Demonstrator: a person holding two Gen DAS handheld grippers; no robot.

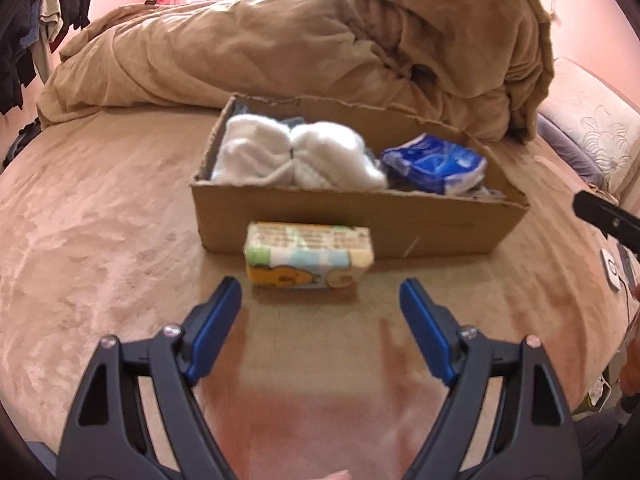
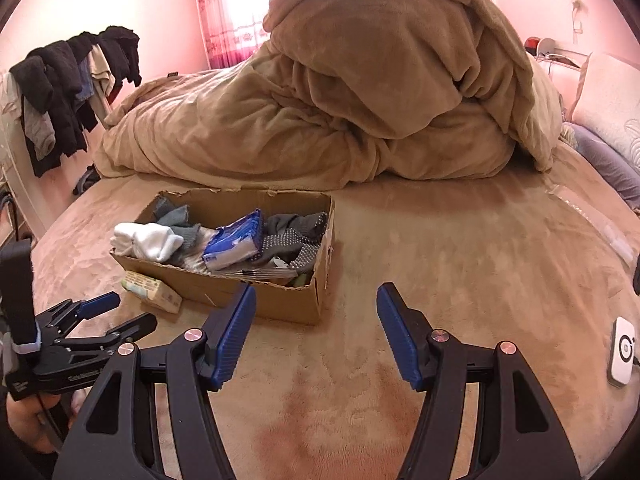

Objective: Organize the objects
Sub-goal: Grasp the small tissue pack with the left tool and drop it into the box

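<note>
The left gripper [image 1: 320,300] hangs low over the bed [image 1: 100,240] with its blue pads spread wide and nothing between them. Just ahead of its tips lies a small tissue pack [image 1: 310,256], flat on the bed sheet and touching, or all but touching, the near wall of the cardboard box [image 1: 360,220]. The right gripper [image 2: 316,308] is likewise wide open and empty, poised above bare sheet near the box's right front corner; open bedding stretches to its right as far as a white device [image 2: 622,356] at the edge.

The box is open-topped with ragged rims. Inside, rolled white socks [image 1: 296,156] fill the left end, a blue packet [image 1: 434,164] sits in the middle, and grey dotted socks [image 2: 298,240] lie at the right end. A heaped tan duvet [image 2: 360,100] rises behind the box.
</note>
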